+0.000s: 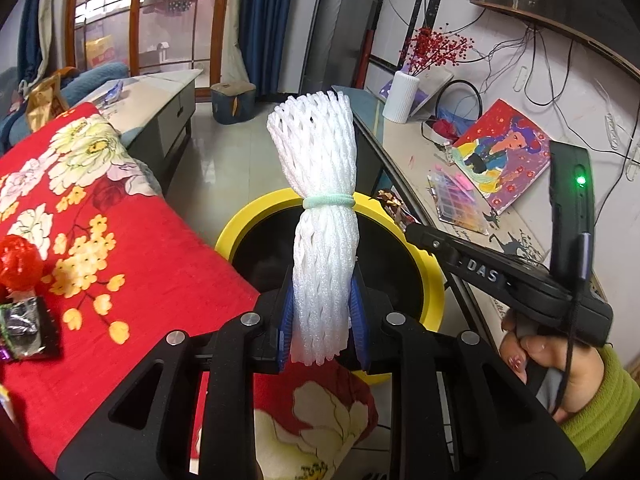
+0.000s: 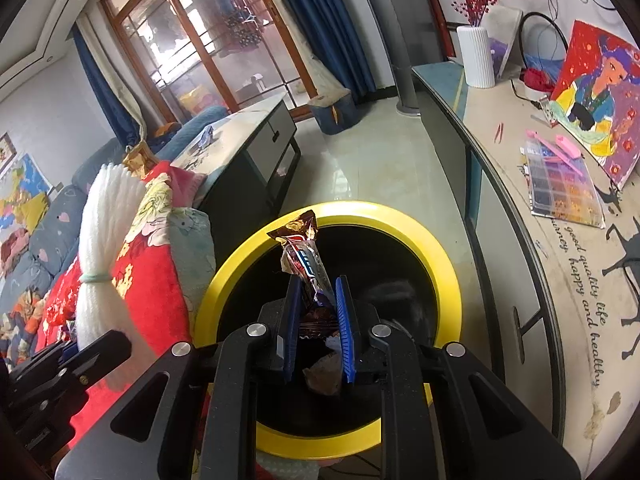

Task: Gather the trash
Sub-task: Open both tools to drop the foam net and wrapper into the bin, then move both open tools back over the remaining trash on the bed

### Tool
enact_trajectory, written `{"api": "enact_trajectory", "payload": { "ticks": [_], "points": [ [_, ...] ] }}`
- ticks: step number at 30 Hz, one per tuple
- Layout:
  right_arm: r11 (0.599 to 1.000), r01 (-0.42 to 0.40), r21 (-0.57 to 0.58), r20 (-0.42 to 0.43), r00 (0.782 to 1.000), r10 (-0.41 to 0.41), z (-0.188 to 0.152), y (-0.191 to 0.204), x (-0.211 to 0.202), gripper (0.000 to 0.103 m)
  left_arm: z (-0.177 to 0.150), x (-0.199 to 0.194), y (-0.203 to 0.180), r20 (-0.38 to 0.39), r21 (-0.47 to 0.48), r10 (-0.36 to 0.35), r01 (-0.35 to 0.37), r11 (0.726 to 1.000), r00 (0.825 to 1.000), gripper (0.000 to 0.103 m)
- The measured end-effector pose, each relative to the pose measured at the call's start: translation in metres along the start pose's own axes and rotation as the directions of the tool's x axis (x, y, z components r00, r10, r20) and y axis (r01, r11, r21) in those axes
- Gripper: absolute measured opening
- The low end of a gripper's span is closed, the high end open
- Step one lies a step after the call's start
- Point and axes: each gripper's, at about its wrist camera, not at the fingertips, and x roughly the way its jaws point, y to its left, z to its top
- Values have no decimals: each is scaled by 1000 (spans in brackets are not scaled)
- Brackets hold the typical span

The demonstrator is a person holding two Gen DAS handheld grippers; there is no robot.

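Foam netting (image 1: 324,240) clamped in left hand-held gripper (image 1: 322,320), wrapper (image 2: 306,268) in right (image 2: 318,320), both tilted over bin (image 2: 400,216).

right claw (image 1: 412,232): "DAS" | cabinet top (image 2: 568,280): "good quality life", "happy and healthy"

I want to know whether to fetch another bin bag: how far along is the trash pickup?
Done: cannot tell, the yellow bin's inside is too dark. In hand: the left gripper clamps a white foam net bundle and the right gripper a brown snack wrapper, both over the bin. Left: a red wrapper and a dark packet on the red blanket.
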Motion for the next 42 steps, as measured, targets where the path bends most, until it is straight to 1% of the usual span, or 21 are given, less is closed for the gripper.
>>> {"api": "enact_trajectory", "payload": {
  "ticks": [3, 5, 6, 7, 8, 9, 10, 11, 12, 13, 14, 15, 16, 25, 27, 31, 42],
  "points": [
    [1000, -3, 10, -1, 1000, 3, -1, -2, 2, 19, 1, 6, 0, -1, -4, -1, 1, 1000, 1000, 20],
    [1000, -5, 18, -7, 1000, 5, -1, -4, 4, 23, 2, 10, 2, -2, -8, 1, -1, 1000, 1000, 32],
    [1000, 2, 19, -5, 1000, -2, -2, -5, 5, 32, 3, 11, 3, 1, -12, 7, -7, 1000, 1000, 46],
    [1000, 7, 18, 0, 1000, -7, -2, -5, 4, 41, 3, 9, 4, 7, -19, 7, -6, 1000, 1000, 52],
    [1000, 10, 20, 5, 1000, -10, -2, -5, 4, 44, 2, 8, 6, 12, -22, 2, -2, 1000, 1000, 53],
    [1000, 16, 19, 10, 1000, -16, -2, -6, 3, 45, 2, 6, 7, 16, -24, 3, -2, 1000, 1000, 58],
    [1000, 22, 16, 12, 1000, -22, -2, -6, 3, 46, 1, 4, 10, 22, -31, 12, -11, 999, 1000, 71],
    [1000, 27, 11, 17, 999, -27, -2, -5, 3, 47, 0, 1, 12, 28, -41, 14, -13, 999, 1000, 77],
    [999, 35, 7, 23, 999, -35, -2, -4, 2, 50, -1, -3, 16, 38, -57, 6, -3, 998, 999, 81],
    [999, 39, 3, 28, 999, -39, -2, -3, 1, 50, -1, -6, 18, 46, -68, 3, 0, 998, 999, 82],
    [999, 40, -6, 35, 999, -39, -2, -1, -1, 51, -1, -9, 20, 53, -78, 8, -4, 997, 999, 84],
    [999, 44, -14, 40, 998, -43, -2, 0, -2, 53, -1, -12, 21, 59, -82, 14, -9, 997, 998, 89],
    [998, 51, -24, 49, 998, -49, -2, 3, -3, 54, -1, -16, 23, 70, -89, 24, -17, 996, 997, 91],
    [996, 41, -77, 87, 996, -34, 0, 26, -15, 61, -6, -46, 39, 120, -145, 61, -43, 988, 991, 92],
    [995, 35, -91, 91, 996, -26, 1, 33, -17, 62, -8, -53, 42, 132, -154, 74, -53, 987, 988, 92],
    [992, 20, -124, 109, 994, -6, 0, 47, -23, 66, -10, -64, 51, 145, -179, 83, -57, 982, 986, 92],
    [979, -35, -203, 114, 992, 59, -6, 84, -33, 66, -17, -105, 72, 220, -231, 167, -115, 966, 961, 92]
  ]
}}
